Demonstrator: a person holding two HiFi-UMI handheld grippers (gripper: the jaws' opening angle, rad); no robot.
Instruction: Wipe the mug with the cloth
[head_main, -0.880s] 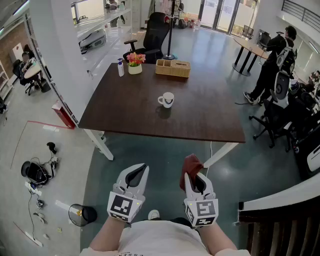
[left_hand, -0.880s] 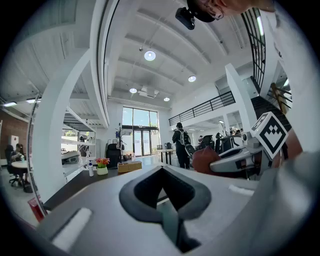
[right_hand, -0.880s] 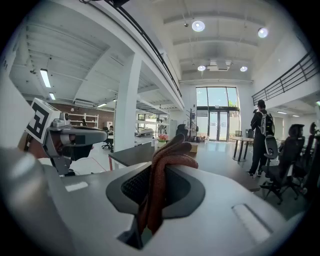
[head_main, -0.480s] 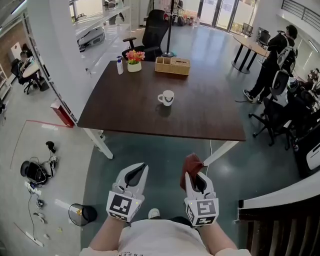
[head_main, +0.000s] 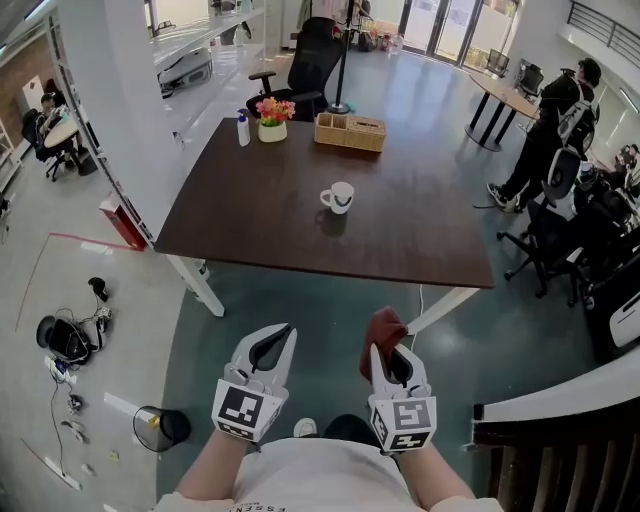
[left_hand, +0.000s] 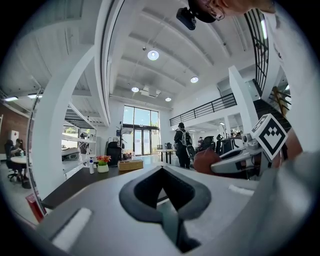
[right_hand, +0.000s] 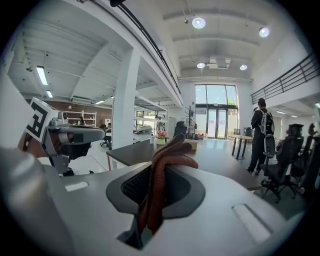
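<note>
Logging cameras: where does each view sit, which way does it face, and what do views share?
Head view: on the person's head, facing steeply down at the table and mug; both forearms, left claw and right claw with cloth show.
Left gripper view: on the left claw, facing forward along its shut, empty jaws; right claw shows at right.
Right gripper view: on the right claw, along jaws shut on the cloth; left claw at left.
Shared: table and flower pot appear in all three.

Glossy grey floor (head_main: 330, 315) surrounds a dark table (head_main: 260, 210), a black office chair (head_main: 310, 60) behind it.
</note>
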